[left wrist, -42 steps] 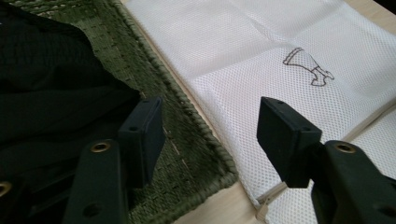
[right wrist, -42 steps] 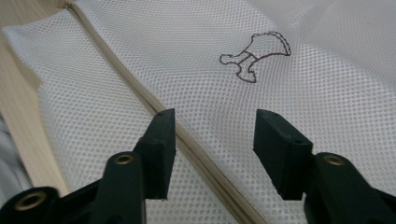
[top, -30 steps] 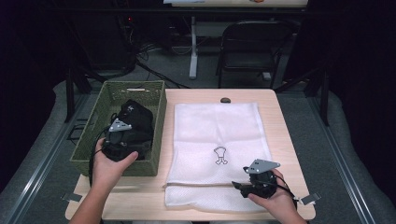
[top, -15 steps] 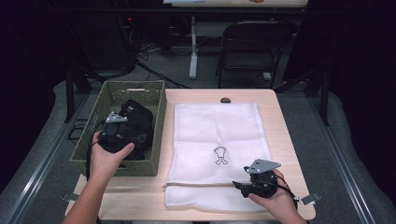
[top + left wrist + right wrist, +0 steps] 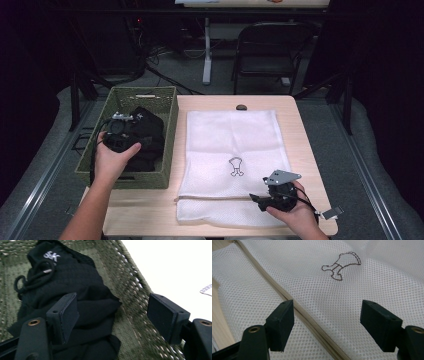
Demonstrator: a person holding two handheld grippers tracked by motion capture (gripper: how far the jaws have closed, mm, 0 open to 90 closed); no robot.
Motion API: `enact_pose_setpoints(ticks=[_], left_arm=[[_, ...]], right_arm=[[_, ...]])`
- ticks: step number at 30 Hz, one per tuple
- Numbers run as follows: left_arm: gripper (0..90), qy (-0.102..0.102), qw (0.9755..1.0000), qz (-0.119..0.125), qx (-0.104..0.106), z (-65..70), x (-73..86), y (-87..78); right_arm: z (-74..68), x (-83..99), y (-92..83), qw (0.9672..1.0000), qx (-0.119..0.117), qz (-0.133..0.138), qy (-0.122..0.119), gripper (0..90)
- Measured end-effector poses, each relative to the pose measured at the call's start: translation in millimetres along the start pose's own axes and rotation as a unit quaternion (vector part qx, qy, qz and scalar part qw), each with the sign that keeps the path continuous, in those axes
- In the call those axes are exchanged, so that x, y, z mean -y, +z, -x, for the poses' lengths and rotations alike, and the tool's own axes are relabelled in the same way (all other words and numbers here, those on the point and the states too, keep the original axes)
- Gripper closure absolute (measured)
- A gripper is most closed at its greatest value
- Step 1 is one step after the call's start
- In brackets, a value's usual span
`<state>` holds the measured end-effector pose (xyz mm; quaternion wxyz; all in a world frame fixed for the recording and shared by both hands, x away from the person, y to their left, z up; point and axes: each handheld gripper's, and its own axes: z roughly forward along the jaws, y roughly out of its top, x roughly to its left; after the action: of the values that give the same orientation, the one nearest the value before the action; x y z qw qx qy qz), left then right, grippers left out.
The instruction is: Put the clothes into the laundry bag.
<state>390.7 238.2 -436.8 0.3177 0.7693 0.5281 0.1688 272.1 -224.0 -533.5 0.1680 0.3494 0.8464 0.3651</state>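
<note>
Inside green woven basket (image 5: 165,107), black clothes (image 5: 150,132), white mesh bag (image 5: 232,140) alongside

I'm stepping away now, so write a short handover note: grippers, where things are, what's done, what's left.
Left gripper: open, jaws just widened, over the black knit garment in the green woven basket; nothing gripped.
Right gripper: open, jaws just widened, above the zip edge of the flat white mesh laundry bag on the wooden table.
Done: nothing moved yet; the garment lies in the basket.
Left, probably: grasp garment, open bag, load it.
</note>
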Motion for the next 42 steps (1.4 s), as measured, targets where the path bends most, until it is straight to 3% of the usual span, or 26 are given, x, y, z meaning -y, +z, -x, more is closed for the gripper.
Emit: enact_pose_setpoints(ticks=[4, 6, 15, 23, 42], left_arm=[[23.6, -0.011, 0.9998, 0.000, -0.014, -9.3, -6.1, 4.7], [23.4, -0.016, 0.9998, -0.010, -0.003, -12.5, -8.5, 7.0], [22.9, -0.021, 0.9995, -0.022, -0.013, -19.1, -12.0, 21.5], [23.0, -0.031, 0.9982, -0.048, -0.019, -30.1, -9.6, 40.3], [23.0, -0.027, 0.9949, -0.088, -0.041, -45.8, -2.1, 59.6]], right_arm=[[0.6, 0.5, -0.2, 1.0000, 0.003, 0.002, 0.005, 23.0], [0.9, 0.8, -0.1, 1.0000, 0.004, 0.003, 0.005, 22.4], [1.1, 0.3, 0.2, 1.0000, 0.004, 0.003, 0.005, 22.3], [2.4, 1.0, 0.3, 1.0000, 0.003, 0.004, 0.008, 22.3], [4.4, 2.4, 0.8, 0.9999, 0.003, 0.003, 0.014, 22.3]])
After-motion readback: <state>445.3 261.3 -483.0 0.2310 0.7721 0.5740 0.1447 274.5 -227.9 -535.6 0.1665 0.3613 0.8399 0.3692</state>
